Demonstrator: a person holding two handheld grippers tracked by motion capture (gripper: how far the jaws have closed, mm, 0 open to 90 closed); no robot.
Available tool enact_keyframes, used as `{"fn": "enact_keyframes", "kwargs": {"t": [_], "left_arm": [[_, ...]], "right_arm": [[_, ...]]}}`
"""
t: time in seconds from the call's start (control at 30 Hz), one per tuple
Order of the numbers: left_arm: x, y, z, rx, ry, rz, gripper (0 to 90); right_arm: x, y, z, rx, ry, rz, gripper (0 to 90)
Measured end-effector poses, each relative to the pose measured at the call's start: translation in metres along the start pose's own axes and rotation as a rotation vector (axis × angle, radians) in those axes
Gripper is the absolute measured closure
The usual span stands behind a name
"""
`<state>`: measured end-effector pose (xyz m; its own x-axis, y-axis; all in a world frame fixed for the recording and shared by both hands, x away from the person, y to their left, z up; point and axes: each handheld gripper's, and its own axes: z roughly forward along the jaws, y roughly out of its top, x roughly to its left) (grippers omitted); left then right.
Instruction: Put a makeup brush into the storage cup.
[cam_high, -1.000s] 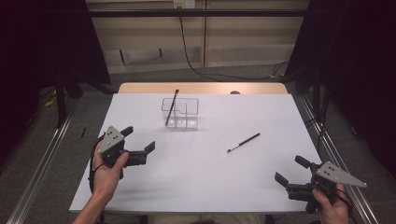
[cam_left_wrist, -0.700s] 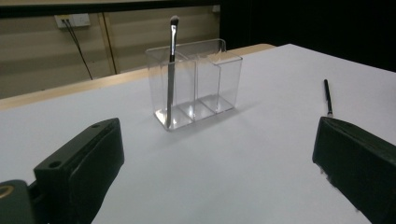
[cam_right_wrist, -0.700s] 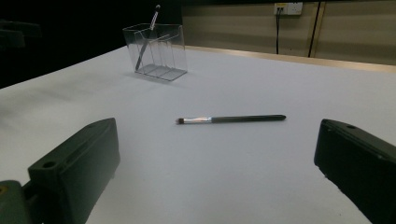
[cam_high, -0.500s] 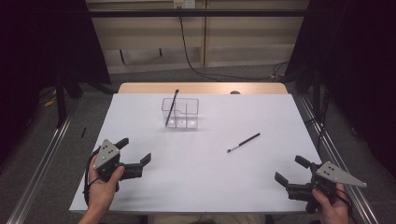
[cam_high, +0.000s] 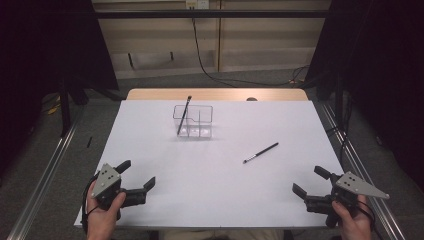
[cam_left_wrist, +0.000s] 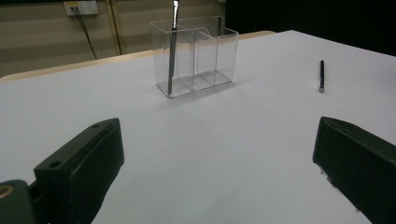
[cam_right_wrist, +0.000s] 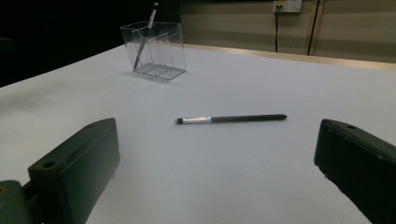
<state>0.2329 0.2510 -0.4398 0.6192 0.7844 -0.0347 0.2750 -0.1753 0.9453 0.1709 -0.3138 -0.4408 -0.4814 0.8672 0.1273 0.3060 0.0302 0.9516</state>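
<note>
Left gripper (cam_high: 136, 180) pulled back to near table edge, jaws wide, empty. Right gripper (cam_high: 311, 183) parked, jaws wide too. One brush (cam_high: 183, 115) already in clear organizer (cam_high: 193, 121); second makeup brush (cam_high: 260, 153) lying loose mid-table, probably right's job next.

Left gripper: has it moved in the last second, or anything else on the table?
The left gripper pulled back toward the person's table edge, jaws open and empty. The right gripper, the loose brush and the clear holder with its brush stayed put.
</note>
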Motion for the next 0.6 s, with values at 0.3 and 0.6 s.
{"fn": "enact_keyframes", "kwargs": {"t": [0.3, 0.6], "left_arm": [[-0.0010, -0.0003, -0.0034, -0.016, -0.010, 0.012, 1.8], [-0.0008, 0.0005, -0.0023, -0.017, -0.015, 0.026, 1.9]], "right_arm": [[-0.0015, -0.0011, -0.0026, -0.001, 0.000, -0.001, 0.0], [0.0004, 0.0015, 0.0004, -0.002, 0.010, 0.000, 0.0]]}}
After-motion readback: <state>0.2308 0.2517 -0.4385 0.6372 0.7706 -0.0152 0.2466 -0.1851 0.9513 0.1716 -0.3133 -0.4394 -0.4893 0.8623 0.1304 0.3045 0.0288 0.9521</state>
